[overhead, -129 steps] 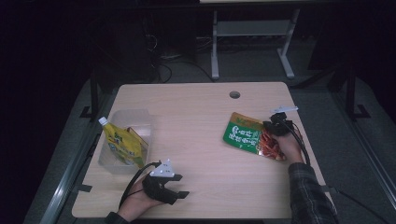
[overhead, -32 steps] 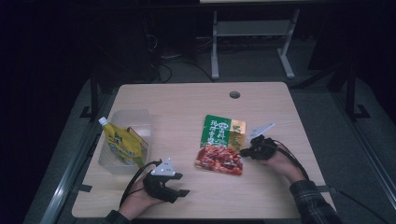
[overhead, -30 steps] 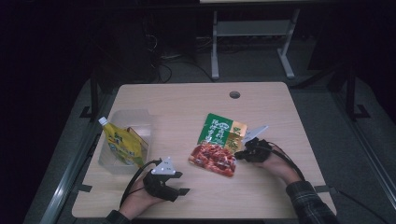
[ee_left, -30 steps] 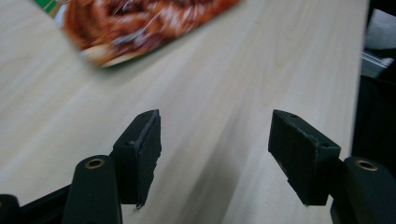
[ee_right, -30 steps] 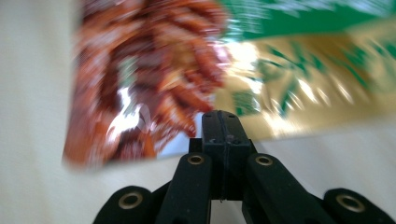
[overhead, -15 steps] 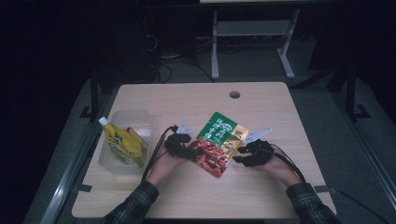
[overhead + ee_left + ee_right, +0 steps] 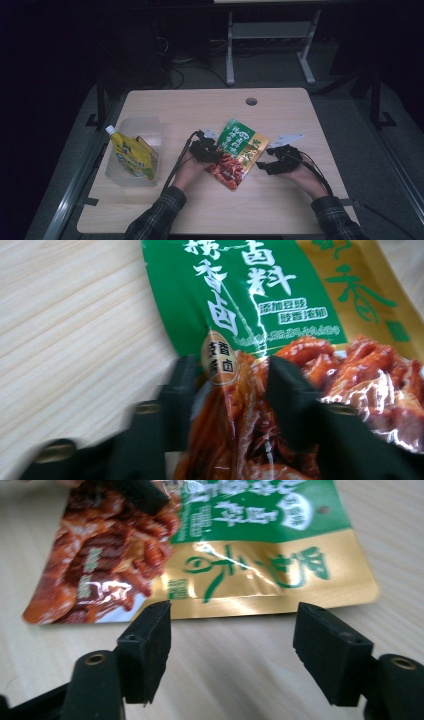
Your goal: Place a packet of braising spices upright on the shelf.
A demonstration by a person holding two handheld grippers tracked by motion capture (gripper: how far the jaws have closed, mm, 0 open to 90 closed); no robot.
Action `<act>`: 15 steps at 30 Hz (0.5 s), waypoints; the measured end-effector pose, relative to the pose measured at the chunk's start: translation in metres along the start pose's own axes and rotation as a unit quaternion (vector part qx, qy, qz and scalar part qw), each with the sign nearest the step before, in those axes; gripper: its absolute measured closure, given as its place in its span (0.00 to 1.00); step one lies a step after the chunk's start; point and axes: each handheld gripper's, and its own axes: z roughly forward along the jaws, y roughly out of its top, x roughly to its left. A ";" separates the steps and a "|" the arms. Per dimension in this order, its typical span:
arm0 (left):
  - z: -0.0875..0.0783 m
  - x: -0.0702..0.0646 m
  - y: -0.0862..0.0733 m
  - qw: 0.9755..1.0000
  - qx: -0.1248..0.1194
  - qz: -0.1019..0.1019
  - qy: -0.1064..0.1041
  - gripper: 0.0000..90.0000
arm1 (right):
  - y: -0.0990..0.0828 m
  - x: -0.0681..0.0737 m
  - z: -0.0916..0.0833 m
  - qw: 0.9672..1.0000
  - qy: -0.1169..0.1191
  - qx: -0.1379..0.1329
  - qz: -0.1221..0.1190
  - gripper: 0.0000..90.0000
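Note:
A green, gold and red snack packet (image 7: 239, 151) lies on the wooden table (image 7: 200, 107), right of centre. My left gripper (image 7: 214, 153) is at its left edge. In the left gripper view the crumpled red end of the packet (image 7: 260, 305) bulges between the two black jaws of that gripper (image 7: 232, 375), which have just been closing and pinch it. My right gripper (image 7: 264, 165) sits just off the packet's gold edge (image 7: 260, 570). Its jaws (image 7: 232, 615) have just been opening and stand wide, with bare table between them.
A clear plastic tub (image 7: 150, 131) stands at the table's left side with a yellow spouted pouch (image 7: 130, 156) in it. A round cable hole (image 7: 251, 101) is near the far edge. A metal stand (image 7: 270, 35) rises on the floor beyond the table.
My left hand came from the front of the table up to the packet and closed on its red end. The right gripper slid the packet leftward, then opened and let go.

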 end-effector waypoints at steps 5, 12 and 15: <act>-0.002 0.002 -0.001 0.999 -0.011 -0.025 -0.017 0.99 | -0.002 -0.007 0.001 0.999 -0.014 0.000 0.031 0.25; -0.021 0.013 -0.011 0.990 -0.091 -0.088 -0.055 1.00 | -0.003 -0.015 0.015 0.995 0.028 -0.015 0.094 0.26; -0.033 0.017 -0.010 0.987 -0.114 -0.098 -0.059 1.00 | 0.000 -0.016 0.023 0.993 0.050 -0.029 0.107 0.26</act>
